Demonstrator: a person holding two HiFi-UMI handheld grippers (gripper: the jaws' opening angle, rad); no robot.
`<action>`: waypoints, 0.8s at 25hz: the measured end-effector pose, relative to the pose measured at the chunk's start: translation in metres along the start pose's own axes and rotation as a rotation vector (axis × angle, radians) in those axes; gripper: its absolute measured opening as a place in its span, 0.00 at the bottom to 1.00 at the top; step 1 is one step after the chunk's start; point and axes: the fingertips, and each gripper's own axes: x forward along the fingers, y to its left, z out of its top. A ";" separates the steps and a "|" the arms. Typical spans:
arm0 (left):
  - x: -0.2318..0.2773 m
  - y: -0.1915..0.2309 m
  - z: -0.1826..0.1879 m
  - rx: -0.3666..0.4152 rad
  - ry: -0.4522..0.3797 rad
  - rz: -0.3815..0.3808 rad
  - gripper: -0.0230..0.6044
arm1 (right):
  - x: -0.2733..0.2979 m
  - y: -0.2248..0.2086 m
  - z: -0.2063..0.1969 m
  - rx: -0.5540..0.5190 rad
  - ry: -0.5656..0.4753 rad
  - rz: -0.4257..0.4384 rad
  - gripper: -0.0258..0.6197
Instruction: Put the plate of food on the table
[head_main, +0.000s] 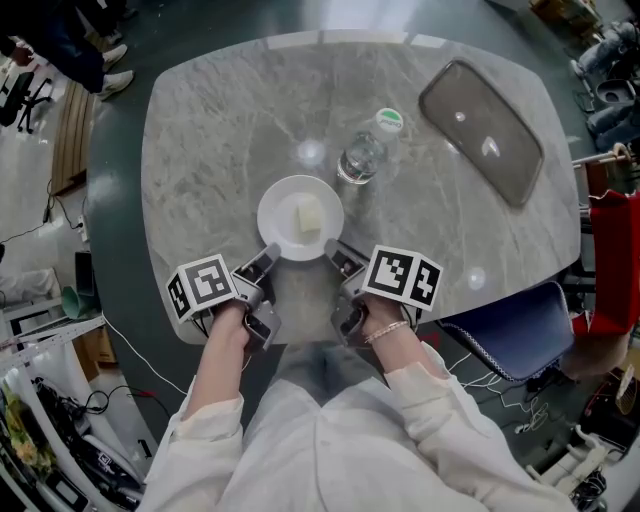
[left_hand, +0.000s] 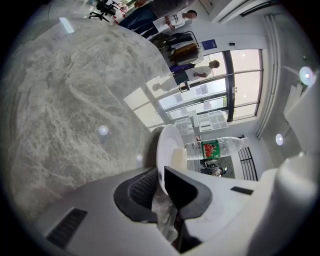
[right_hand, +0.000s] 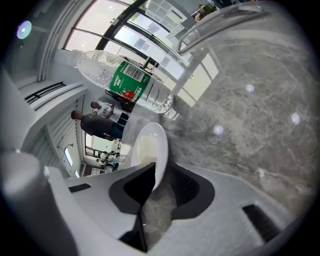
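At marble table's (head_main: 220, 120) 6 o'clock edge, L gripper (head_main: 268, 257) & R gripper (head_main: 334, 255) clamp white plate's (head_main: 285, 205) rim; seems down, release left.

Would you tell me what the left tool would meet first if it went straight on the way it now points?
The left tool is shut on the plate at its rim; beyond it, the upright water bottle looks roughly in line, though depth is unclear.

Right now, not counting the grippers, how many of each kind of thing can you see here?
plate: 1
piece of food: 1
water bottle: 1
dark tray: 1
Total: 4
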 end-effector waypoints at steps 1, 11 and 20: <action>0.000 0.000 0.000 0.001 0.002 -0.001 0.09 | 0.000 0.001 0.000 0.000 -0.003 0.003 0.12; -0.011 0.006 -0.002 0.023 -0.005 0.018 0.11 | -0.009 -0.004 0.001 -0.003 -0.015 -0.005 0.17; -0.041 -0.036 -0.010 0.460 -0.053 0.004 0.11 | -0.055 0.037 0.003 -0.190 -0.053 0.102 0.18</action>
